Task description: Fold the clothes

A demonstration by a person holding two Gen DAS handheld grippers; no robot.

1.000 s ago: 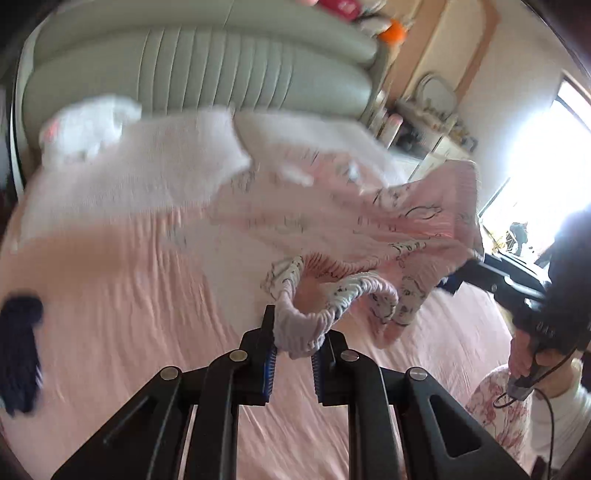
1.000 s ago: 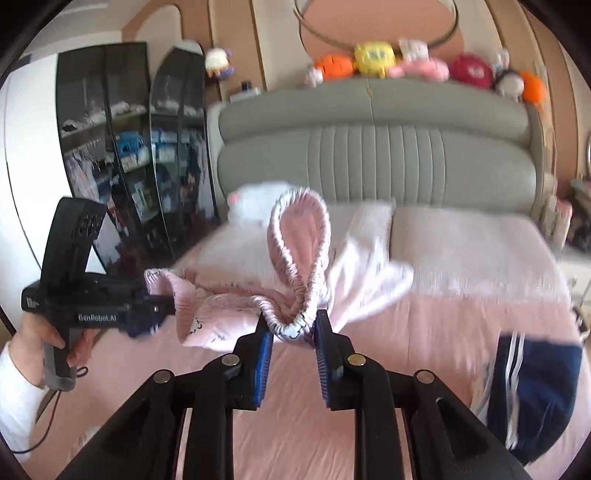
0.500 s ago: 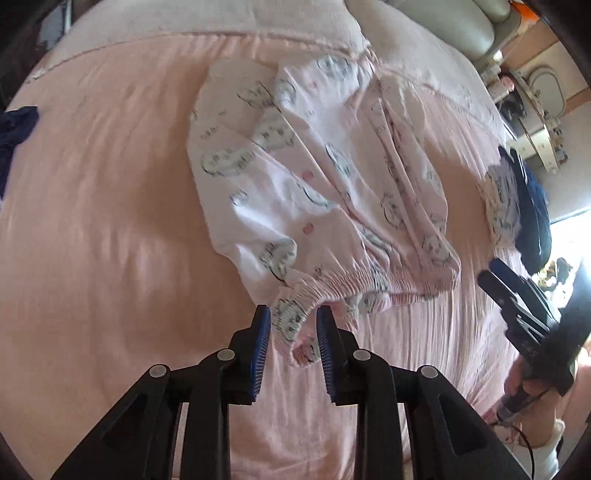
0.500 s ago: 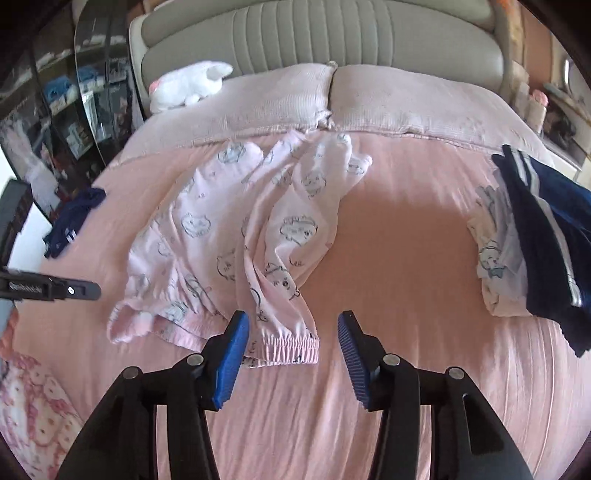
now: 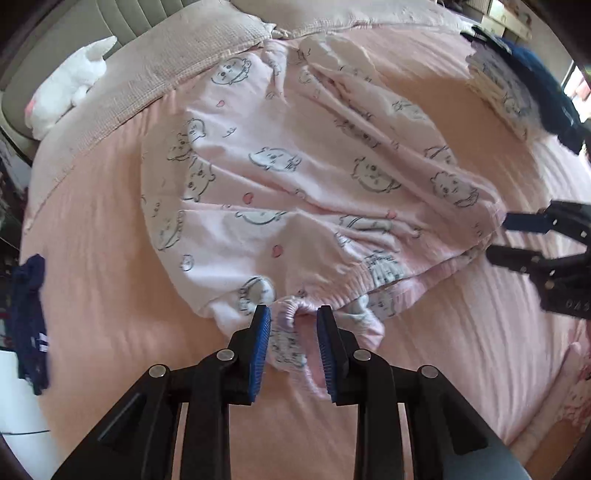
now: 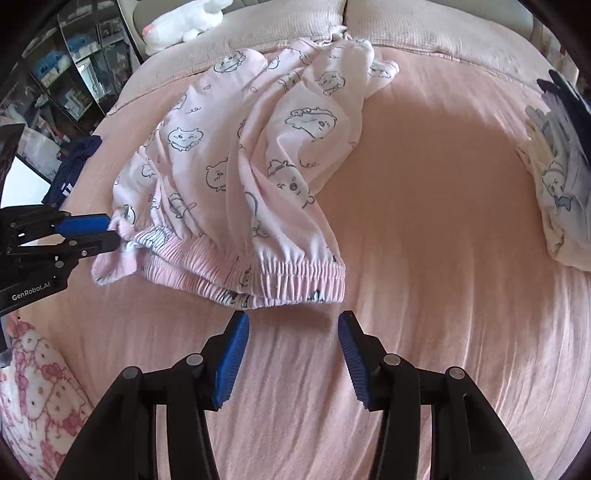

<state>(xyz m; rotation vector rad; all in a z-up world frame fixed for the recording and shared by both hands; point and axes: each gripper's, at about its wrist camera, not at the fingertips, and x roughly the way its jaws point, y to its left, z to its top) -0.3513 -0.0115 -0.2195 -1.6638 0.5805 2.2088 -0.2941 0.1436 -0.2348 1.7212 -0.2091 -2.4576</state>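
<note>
The pink pyjama trousers (image 6: 236, 177) lie spread on the bed (image 6: 424, 258), legs running toward the pillows (image 6: 424, 33), elastic waistband (image 6: 280, 280) nearest the person. The left tool (image 5: 291, 325) has the bunched waistband corner between its blue pads, though the jaws stand a little apart; whether it is gripping or letting go cannot be told. The right tool (image 6: 291, 332) is spread wide and holds nothing, just short of the waistband. Judgement: the garment appears laid out for folding; a clean fold calls for flattening the gathered waistband and the overlapping legs before any crease is set. Material is soft, thin printed cotton, creased, with a ribbed gathered band; likely to slip and bunch. A folded stack of clothes (image 6: 554, 177) sits well apart at the right edge; a white plush toy (image 6: 184, 18) rests by the headboard.
</note>
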